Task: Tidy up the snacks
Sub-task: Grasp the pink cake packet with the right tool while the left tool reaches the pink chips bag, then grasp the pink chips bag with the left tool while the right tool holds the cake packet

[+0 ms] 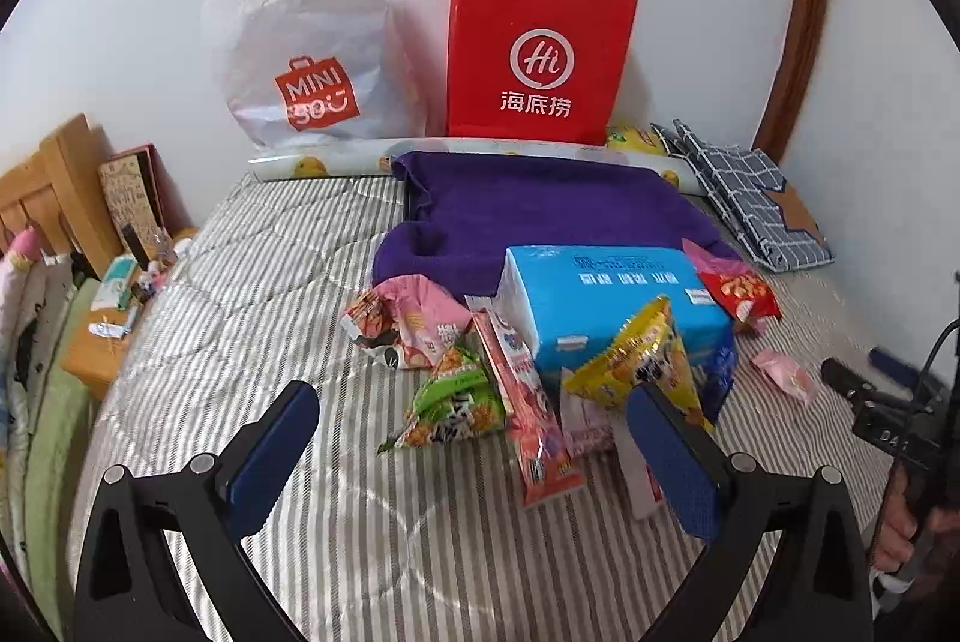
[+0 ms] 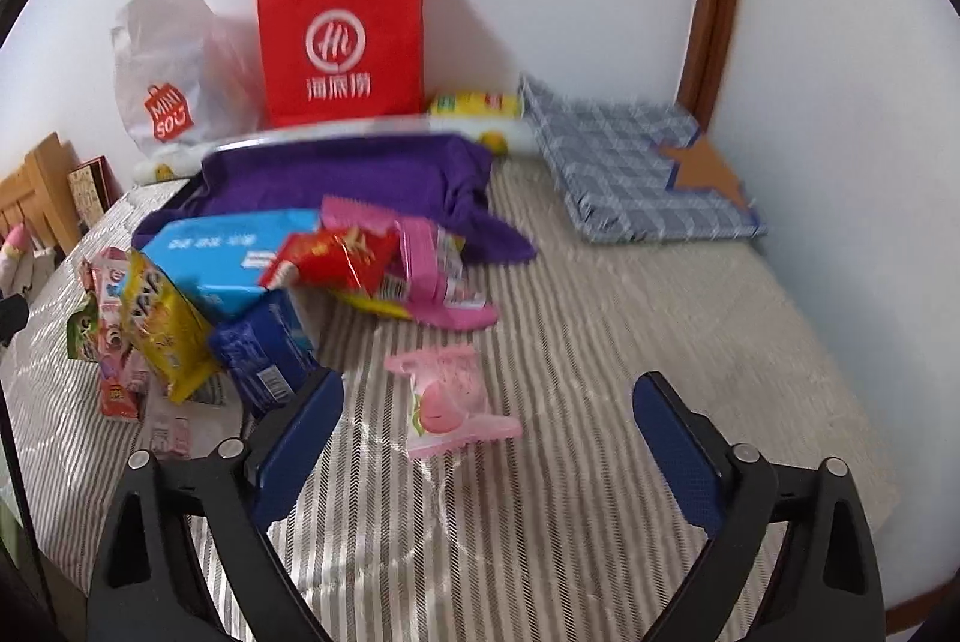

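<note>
Both grippers hover over the striped bed — left gripper and right gripper fingers apart, empty — snack pile ahead.

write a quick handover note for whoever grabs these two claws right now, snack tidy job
Left claw: open, empty, over the green snack packet.
Right claw: open, empty, small pink packet between its fingers, not gripped.
Snacks lie piled around the blue box on the striped bed. Red paper bag and white plastic bag stand against the wall.
Done: nothing sorted that shows. Left: all snacks.
</note>
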Available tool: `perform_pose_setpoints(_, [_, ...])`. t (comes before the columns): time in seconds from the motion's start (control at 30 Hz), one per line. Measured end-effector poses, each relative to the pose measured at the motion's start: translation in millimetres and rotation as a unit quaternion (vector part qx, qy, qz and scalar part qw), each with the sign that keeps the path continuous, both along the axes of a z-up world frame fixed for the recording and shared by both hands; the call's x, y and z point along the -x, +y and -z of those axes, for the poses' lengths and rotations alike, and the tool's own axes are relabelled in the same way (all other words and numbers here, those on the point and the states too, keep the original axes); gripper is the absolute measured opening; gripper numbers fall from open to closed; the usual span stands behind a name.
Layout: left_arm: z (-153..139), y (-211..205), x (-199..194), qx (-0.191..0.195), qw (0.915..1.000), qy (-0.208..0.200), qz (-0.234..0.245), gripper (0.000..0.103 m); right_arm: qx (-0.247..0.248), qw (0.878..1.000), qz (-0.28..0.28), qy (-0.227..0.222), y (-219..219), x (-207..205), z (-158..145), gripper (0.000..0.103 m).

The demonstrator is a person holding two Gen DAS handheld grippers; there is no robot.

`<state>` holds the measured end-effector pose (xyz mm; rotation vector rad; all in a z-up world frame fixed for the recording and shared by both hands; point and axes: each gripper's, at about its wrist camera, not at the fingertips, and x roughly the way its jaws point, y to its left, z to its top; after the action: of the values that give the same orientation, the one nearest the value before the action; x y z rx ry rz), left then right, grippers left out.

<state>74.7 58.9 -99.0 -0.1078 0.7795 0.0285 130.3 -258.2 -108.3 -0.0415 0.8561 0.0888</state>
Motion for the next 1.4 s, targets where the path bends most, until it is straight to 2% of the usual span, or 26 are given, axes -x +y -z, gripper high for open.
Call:
perform_pose_setpoints(0.1, [5.2, 5.4, -5.8, 0.012, 0.9999, -0.006, 0.005, 0.103, -0.024, 0.999, -0.009, 0.031, -1.0, -13.8, 15.0, 0.076])
perform_pose_setpoints(0.23, [8.7, 12.3, -10.2, 0.029, 0.9993, -0.023, 0.008, 0.103, -0.020, 0.998, -0.024, 0.046, 5.6, -23.7, 27.9, 0.074])
perform_pose_setpoints(0.37, [11.6, 13.2, -18.3, 0.021, 0.9996, -0.011, 0.015, 0.103, -0.004, 0.998, -0.030, 0.061, 13.7, -33.8, 39.5, 0.074])
perform_pose_setpoints(0.4, [13.0, 13.6, -20.5, 0.020, 0.9997, -0.006, 0.016, 0.103, -0.002, 0.997, -0.028, 0.072, 14.9, -37.3, 46.4, 0.071])
perform_pose_setpoints(0.43, [14.5, 15.0, -22.0, 0.021, 0.9997, 0.000, 0.016, 0.103, -0.001, 0.996, -0.027, 0.082, 14.6, -40.7, 51.5, 0.057])
perform_pose_setpoints(0.47, [16.3, 17.1, -23.8, 0.024, 0.9996, 0.005, 0.015, 0.103, 0.003, 0.995, -0.027, 0.094, 15.4, -42.8, 58.3, 0.050])
perform_pose_setpoints(0.57, [20.2, 23.2, -26.8, 0.017, 0.9998, 0.010, 0.009, 0.103, 0.014, 0.997, -0.026, 0.065, 18.6, -38.3, 56.1, 0.049])
perform_pose_setpoints(0.73, [26.1, 36.3, -33.7, 0.017, 0.9996, 0.021, -0.006, 0.103, 0.022, 0.998, -0.033, 0.050, 22.4, -32.6, 52.7, 0.048])
perform_pose_setpoints(1.17, [28.1, 64.7, -72.0, 0.056, 0.9970, 0.031, -0.044, 0.103, -0.004, 1.000, -0.014, 0.025, 10.0, -28.6, 29.0, 0.049])
perform_pose_setpoints(1.3, [29.7, 66.8, -95.0, 0.057, 0.9964, 0.043, -0.045, 0.103, -0.013, 1.000, -0.006, 0.025, 5.9, -30.2, 24.0, 0.049])
perform_pose_setpoints(1.4, [36.1, 64.5, -111.7, 0.050, 0.9961, 0.061, -0.040, 0.103, -0.041, 0.999, -0.008, 0.031, 1.3, -32.6, 18.9, 0.049])
